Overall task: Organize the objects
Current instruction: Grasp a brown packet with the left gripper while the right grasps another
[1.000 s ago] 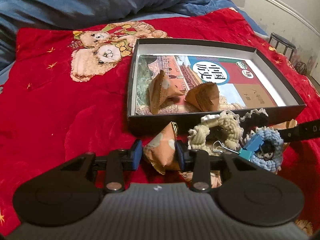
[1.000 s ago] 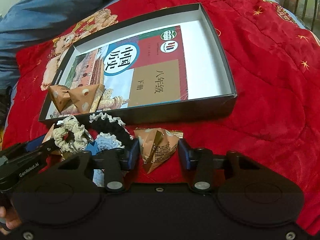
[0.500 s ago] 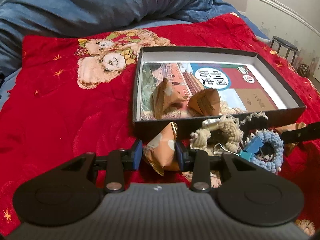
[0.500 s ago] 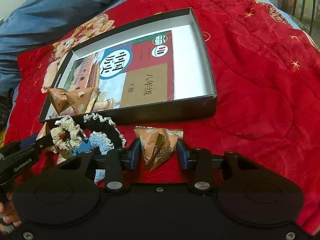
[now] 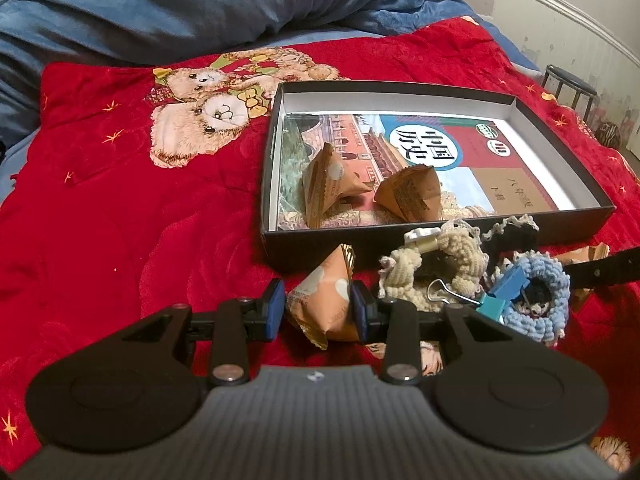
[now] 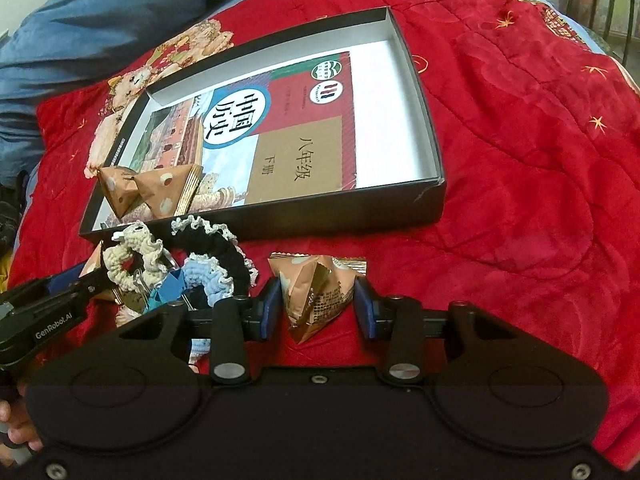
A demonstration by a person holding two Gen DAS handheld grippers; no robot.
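Note:
A black box (image 5: 440, 245) (image 6: 424, 108) lies on the red blanket with a book and two brown pyramid snack packets (image 5: 332, 184) (image 6: 160, 188) inside. My left gripper (image 5: 319, 308) is shut on a peach pyramid packet (image 5: 324, 304) in front of the box. My right gripper (image 6: 319, 307) is shut on a brown pyramid packet (image 6: 316, 292), also in front of the box. Between them lie a cream scrunchie (image 5: 432, 268) (image 6: 132, 256), a black scrunchie (image 6: 216, 244), a blue scrunchie (image 5: 536, 296) (image 6: 208, 276) and blue binder clips (image 5: 500, 292).
A red blanket (image 5: 120, 208) with a teddy bear print (image 5: 200, 120) covers the bed. A blue duvet (image 5: 200, 4) is bunched at the back. A dark stool (image 5: 568, 84) stands beyond the bed's right edge. The left gripper's arm (image 6: 44, 312) shows in the right wrist view.
Both grippers have drawn back a little from the box, each keeping its packet. The box now looks smaller and farther away in both views.

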